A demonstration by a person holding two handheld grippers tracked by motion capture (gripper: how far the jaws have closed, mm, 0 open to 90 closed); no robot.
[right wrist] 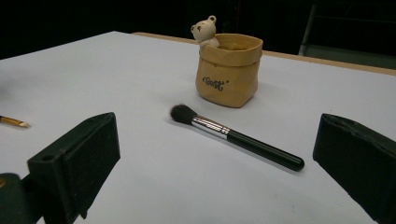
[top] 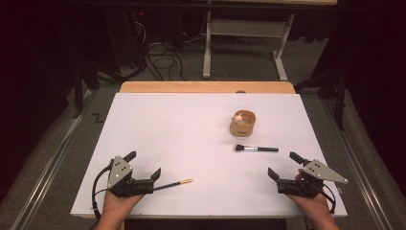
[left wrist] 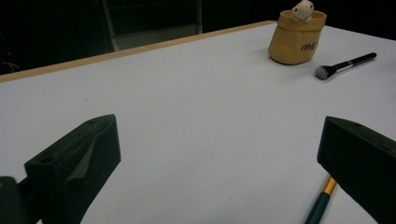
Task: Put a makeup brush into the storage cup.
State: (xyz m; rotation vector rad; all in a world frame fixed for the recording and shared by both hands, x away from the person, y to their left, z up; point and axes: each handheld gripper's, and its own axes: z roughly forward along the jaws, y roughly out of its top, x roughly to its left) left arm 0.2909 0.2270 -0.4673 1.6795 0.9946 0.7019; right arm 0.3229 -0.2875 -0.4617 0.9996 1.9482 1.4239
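A tan bag-shaped pot [top: 242, 122] [left wrist: 297, 37] [right wrist: 229, 70] with a small bear figure on its rim stands right of centre on the white board. Just in front of it lies a black makeup brush [top: 256, 148] [left wrist: 345, 64] [right wrist: 238, 136], bristles to the left. A thin dark brush with a gold end [top: 174, 183] [left wrist: 320, 203] [right wrist: 14, 122] lies near the front, by the left gripper's right jaw. My left gripper [top: 142, 165] [left wrist: 219, 149] is open and empty at the front left. My right gripper [top: 284, 165] [right wrist: 215, 149] is open and empty at the front right, short of the black brush.
The white board [top: 182, 129] covers a wooden table whose far edge [top: 206, 87] shows behind it. Beyond the table, a white desk frame [top: 207, 52] and loose cables [top: 163, 60] sit on the grey floor. Dark curtains stand on both sides.
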